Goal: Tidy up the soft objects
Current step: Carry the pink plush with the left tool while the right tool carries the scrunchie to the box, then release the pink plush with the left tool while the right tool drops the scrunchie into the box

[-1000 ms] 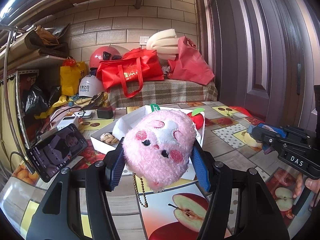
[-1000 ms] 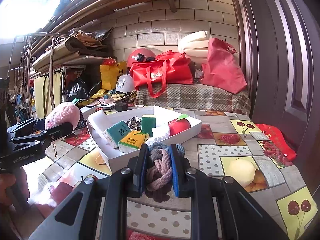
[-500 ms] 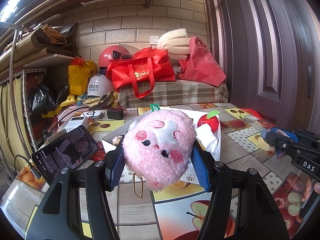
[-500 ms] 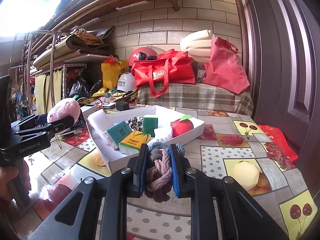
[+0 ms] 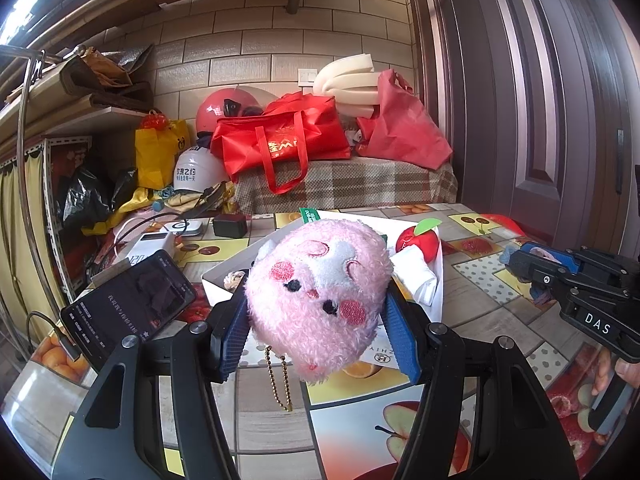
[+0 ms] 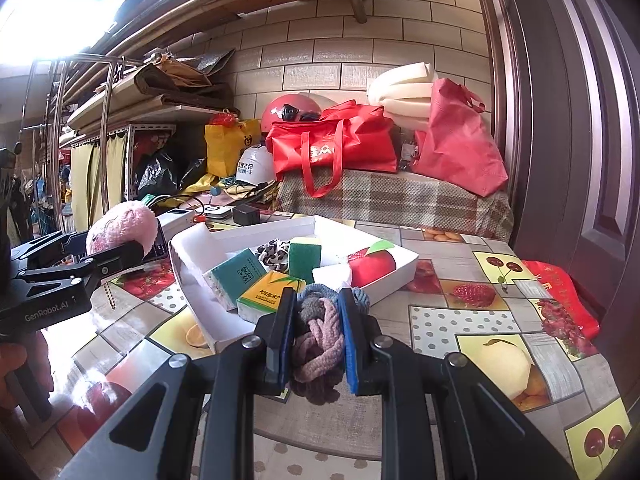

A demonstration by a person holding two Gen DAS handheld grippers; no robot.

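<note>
My left gripper (image 5: 316, 312) is shut on a pink plush toy (image 5: 320, 292) with a gold bead chain hanging under it, held above the table in front of the white box (image 5: 438, 280). In the right wrist view the same plush toy (image 6: 120, 228) shows at the left, in the left gripper (image 6: 112, 248). My right gripper (image 6: 318, 332) is shut on a bundle of braided hair ties (image 6: 320, 332) in pink, grey and blue, just in front of the white box (image 6: 396, 280). Inside the box lie a red plush apple (image 6: 372, 266), a green sponge (image 6: 304, 256), tissue packs (image 6: 266, 292) and a white cloth (image 6: 332, 276).
A phone (image 5: 128, 308) leans at the left of the table beside a power bank (image 5: 148, 246) and cables. Behind the table a checked bench (image 6: 392, 200) carries red bags (image 6: 340, 140) and helmets. A brown door (image 6: 580, 120) stands at the right. A red pouch (image 6: 560, 300) lies on the table's right edge.
In the left wrist view the box and table have slid down and right a little, and the right gripper sits slightly further right. Both grips are unchanged.
</note>
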